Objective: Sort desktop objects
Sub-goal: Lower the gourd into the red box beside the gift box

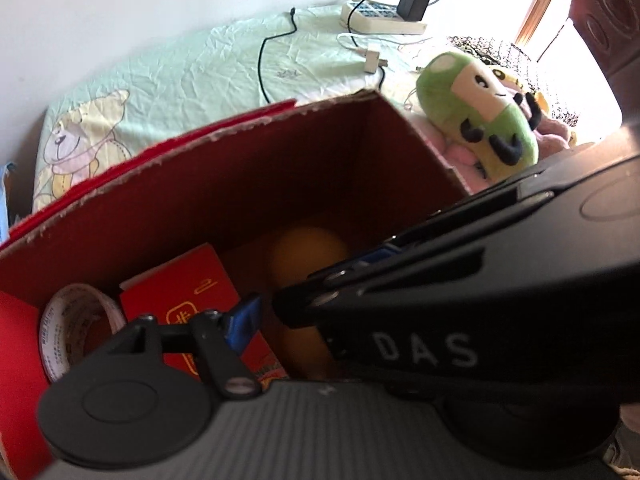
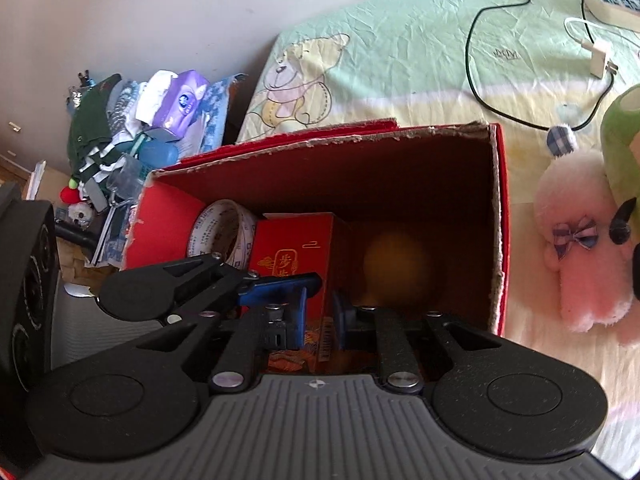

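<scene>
Clutter pile (image 2: 132,128): far left beside the bed, many mixed items, one purple tissue pack (image 2: 182,98) on top.
Tape roll (image 2: 226,232): one, white with small printed text too fine to read, leaning at the left end inside the box.
Red packet (image 2: 298,256): one, gold Chinese characters on its face, standing just right of the tape roll, inside the box.
Orange ball (image 2: 394,266): one, blurred, on the box floor right of the packet.
Cardboard box (image 2: 498,216): one, red outside, brown inside, open top with torn rim, resting on the bedsheet (image 2: 400,48) with its bear print.
Left gripper (image 2: 280,280): reaches into the box from the left; its opening cannot be told.
Right gripper (image 2: 320,320): over the near edge of the box, blue pads a narrow gap apart on either side of the packet's near corner; contact unclear. Its body reads "DAS" in the left wrist view.
Cables: one black (image 2: 476,76), one white (image 2: 580,32).
Power strip (image 1: 380,16): one, black adapter (image 1: 414,2) plugged in.
Plush toys: two, pink (image 2: 580,248) and green (image 1: 480,116), right of the box.
</scene>
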### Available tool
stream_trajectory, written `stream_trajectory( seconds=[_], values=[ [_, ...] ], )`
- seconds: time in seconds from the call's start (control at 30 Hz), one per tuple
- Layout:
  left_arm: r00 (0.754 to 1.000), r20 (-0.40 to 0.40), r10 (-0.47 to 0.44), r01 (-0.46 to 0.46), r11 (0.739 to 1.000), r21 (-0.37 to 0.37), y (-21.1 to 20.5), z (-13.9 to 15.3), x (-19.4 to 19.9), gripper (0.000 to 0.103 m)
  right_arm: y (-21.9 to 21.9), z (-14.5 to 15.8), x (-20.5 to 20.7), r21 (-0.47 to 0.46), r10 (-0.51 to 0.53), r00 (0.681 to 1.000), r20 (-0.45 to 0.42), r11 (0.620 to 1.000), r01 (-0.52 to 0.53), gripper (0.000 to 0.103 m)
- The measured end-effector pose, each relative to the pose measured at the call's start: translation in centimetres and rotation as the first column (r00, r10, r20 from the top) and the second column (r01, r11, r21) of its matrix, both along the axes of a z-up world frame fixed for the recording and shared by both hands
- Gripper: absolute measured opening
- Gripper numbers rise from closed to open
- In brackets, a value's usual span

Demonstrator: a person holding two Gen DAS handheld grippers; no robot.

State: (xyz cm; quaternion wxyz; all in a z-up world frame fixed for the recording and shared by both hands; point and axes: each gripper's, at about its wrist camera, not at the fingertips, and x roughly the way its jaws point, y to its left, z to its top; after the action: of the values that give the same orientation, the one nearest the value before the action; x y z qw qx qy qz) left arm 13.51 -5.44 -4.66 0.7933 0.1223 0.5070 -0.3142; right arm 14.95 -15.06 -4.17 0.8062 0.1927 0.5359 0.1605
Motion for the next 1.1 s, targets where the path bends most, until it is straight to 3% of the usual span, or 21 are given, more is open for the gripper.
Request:
stream_trajectory(
  seconds=[0.23,0.33,0.6,0.73,1.1],
  values=[
    [1.0,-0.019,0.007,-0.006,0.999,0.049,-0.1,-0.8,0.2,0.072,0.1,-0.9,0.1,-0.027,-0.026,1.0,-0.011,0.999,0.025,0.016],
    [1.0,0.004,0.025,-0.026,0.997,0.067,0.0,-0.9,0.1,0.078,0.1,-0.9,0.0,-0.049,-0.033,0.999,0.007,0.998,0.034,0.011],
    [0.999,0.012,0.051,-0.052,0.996,0.066,0.4,-1.1,-0.1,0.076,0.2,-1.0,-0.2,-0.069,-0.057,0.997,0.06,0.996,0.061,0.009],
    [0.996,-0.045,0.081,-0.079,0.996,0.047,1.1,-1.5,0.6,0.077,1.0,-1.1,-0.8,-0.124,-0.039,0.992,0.122,0.991,0.054,0.012],
    [0.993,0.031,0.117,-0.119,0.991,0.067,1.7,-1.3,-0.2,0.075,0.7,-1.3,-1.3,-0.103,-0.081,0.976,0.202,0.989,0.103,0.013]
  ],
)
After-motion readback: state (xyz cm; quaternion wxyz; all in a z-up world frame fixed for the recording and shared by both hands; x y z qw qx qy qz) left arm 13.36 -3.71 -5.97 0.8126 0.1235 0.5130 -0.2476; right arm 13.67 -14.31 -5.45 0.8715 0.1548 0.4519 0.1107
